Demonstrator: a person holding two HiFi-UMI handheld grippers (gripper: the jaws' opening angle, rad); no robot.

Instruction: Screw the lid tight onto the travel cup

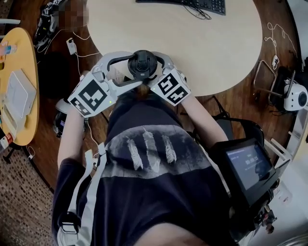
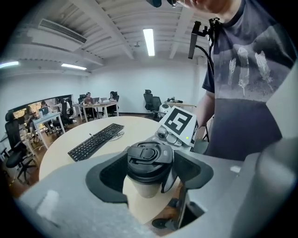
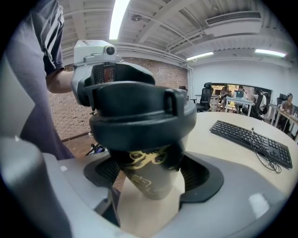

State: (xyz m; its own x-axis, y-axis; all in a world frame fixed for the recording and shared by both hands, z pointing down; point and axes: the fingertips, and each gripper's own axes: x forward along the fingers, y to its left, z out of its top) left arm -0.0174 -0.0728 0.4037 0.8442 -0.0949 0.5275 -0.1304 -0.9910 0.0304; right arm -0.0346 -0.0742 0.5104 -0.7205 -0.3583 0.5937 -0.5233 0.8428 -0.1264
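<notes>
The travel cup stands at the round table's near edge, its black lid [image 1: 142, 65] on top. In the left gripper view the lid [image 2: 150, 158] sits over the pale cup body [image 2: 145, 188]. My left gripper [image 1: 131, 68] [image 2: 151, 172] comes in from the left and is shut on the lid, a dark pad against each side. From the right, my right gripper [image 1: 155, 72] [image 3: 149, 174] is shut on the cup body [image 3: 151, 181], below the lid [image 3: 139, 116]. The body carries gold print. Whether the cup's base rests on the table I cannot tell.
A black keyboard [image 1: 192, 5] [image 2: 95, 139] [image 3: 253, 139] lies at the far side of the beige table [image 1: 207, 43]. A yellow side table [image 1: 19, 86] stands to the left, and a screen device [image 1: 248, 166] and a white camera unit [image 1: 296, 96] to the right. Cables lie on the wooden floor.
</notes>
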